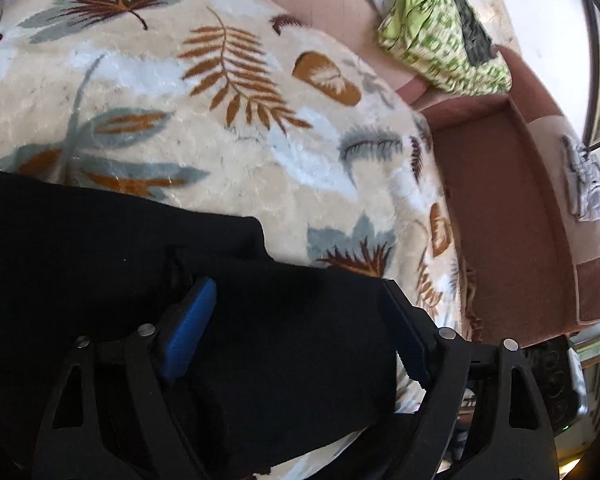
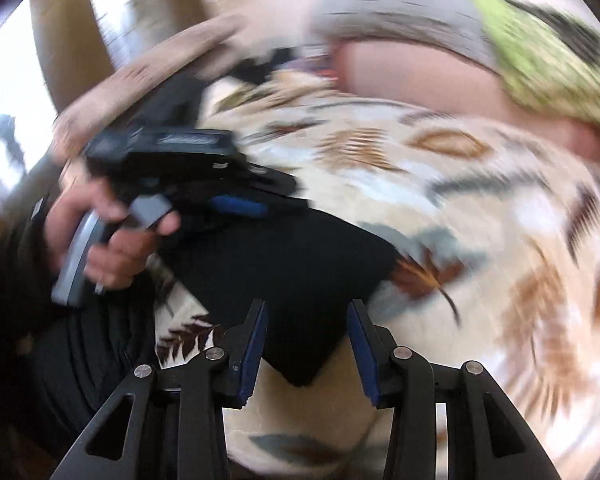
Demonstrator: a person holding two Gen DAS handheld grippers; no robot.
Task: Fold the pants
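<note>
Black pants of matte, finely ribbed cloth [image 1: 140, 264], lying flat on a cream plush blanket with rust, grey-blue and dark maroon leaf prints [image 1: 228, 152], layers overlapped with a squared step at the upper edge. In the right wrist view, same pants [image 2: 292, 272] tapering to a blunt corner near the bottom of the picture.

Left gripper [image 1: 300, 316], black frame with blue ribbed pads, jaws spread wide over the dark cloth, one blue pad [image 1: 190, 332] on the fabric, the other at the cloth's right edge; no pinch visible. Right gripper [image 2: 306, 340] with jaws partly apart, the pants corner between them, pads clear of the cloth.

Only in the right wrist view: a hand [image 2: 112, 236] around the grey handle of the left gripper, all heavily blurred; writing on the tool's body too smeared to read.

Only in the left wrist view: pink-brown upholstered sofa [image 1: 500, 208] past the blanket, a lime-green patterned crumpled cloth [image 1: 440, 36] on it, a small grey-white rumpled cloth [image 1: 588, 184] on the far armrest.
</note>
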